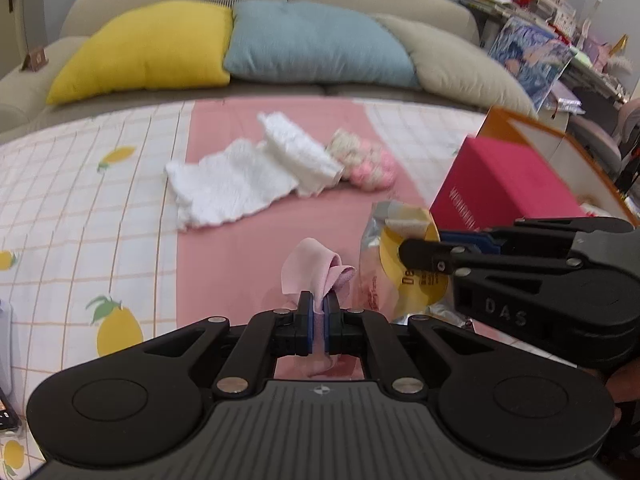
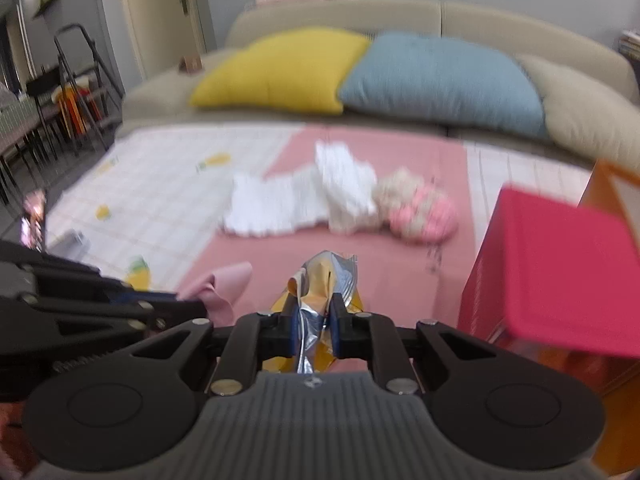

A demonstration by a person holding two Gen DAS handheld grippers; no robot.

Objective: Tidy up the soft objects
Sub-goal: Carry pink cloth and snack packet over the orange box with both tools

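Observation:
My left gripper [image 1: 319, 312] is shut on a small pink cloth [image 1: 310, 270], held above the pink strip of the bedspread; the cloth also shows in the right wrist view [image 2: 224, 286]. My right gripper [image 2: 315, 322] is shut on a crumpled silver and yellow foil bag [image 2: 324, 276], which also shows in the left wrist view [image 1: 396, 264], just right of the pink cloth. Further back lie a white fluffy towel [image 1: 240, 180], a second folded white towel [image 1: 300, 148] over it, and a pink and cream plush item [image 1: 366, 160].
A red box [image 1: 500, 184] stands at the right beside an orange box [image 1: 532, 128]. Yellow [image 1: 148, 50], blue [image 1: 316, 42] and beige [image 1: 460, 60] cushions lean on the headboard. Cluttered shelves [image 1: 560, 20] are at far right.

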